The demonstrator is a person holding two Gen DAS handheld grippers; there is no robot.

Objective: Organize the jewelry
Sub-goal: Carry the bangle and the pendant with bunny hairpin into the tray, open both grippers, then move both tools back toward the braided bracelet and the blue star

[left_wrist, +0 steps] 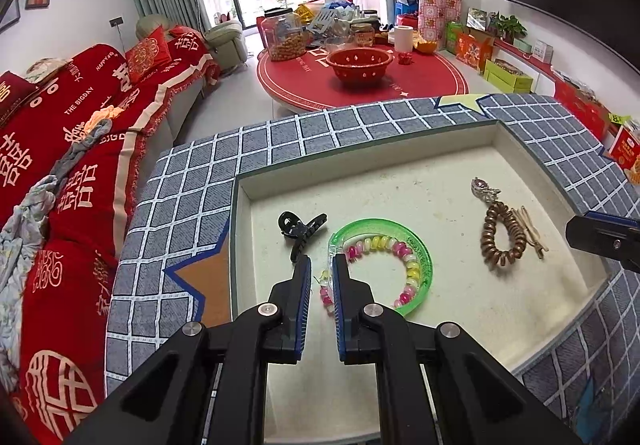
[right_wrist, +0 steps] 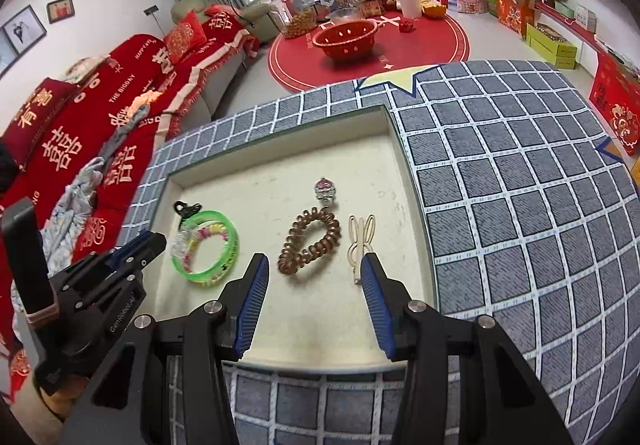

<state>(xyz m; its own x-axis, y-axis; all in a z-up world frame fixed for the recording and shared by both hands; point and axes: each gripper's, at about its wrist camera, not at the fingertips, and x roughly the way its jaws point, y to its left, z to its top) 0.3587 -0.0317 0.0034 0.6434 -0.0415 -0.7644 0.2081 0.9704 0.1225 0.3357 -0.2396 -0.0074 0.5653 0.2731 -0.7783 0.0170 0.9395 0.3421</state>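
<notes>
Nearest in the left wrist view, the left claw (left_wrist: 322, 265) reaches low into the tray (left_wrist: 400, 157), narrowed almost shut around the near-left end of the bead bracelet (left_wrist: 400, 249); whether it truly grips the beads I cannot tell. The bracelet lies inside the green bangle (left_wrist: 427, 257), with the black clip (left_wrist: 298, 231) just beyond to the left. The right claw (right_wrist: 314, 267) hovers wide apart and empty above the near edge of the tray, the coil tie (right_wrist: 310, 245) between its fingers and the hairpin (right_wrist: 360, 241) beside the right one; the brooch (right_wrist: 325, 189) sits farther back. Judging by this, sorting has barely begun: all the pieces lie loose in the tray on the worktop (right_wrist: 520, 185), none grouped.
</notes>
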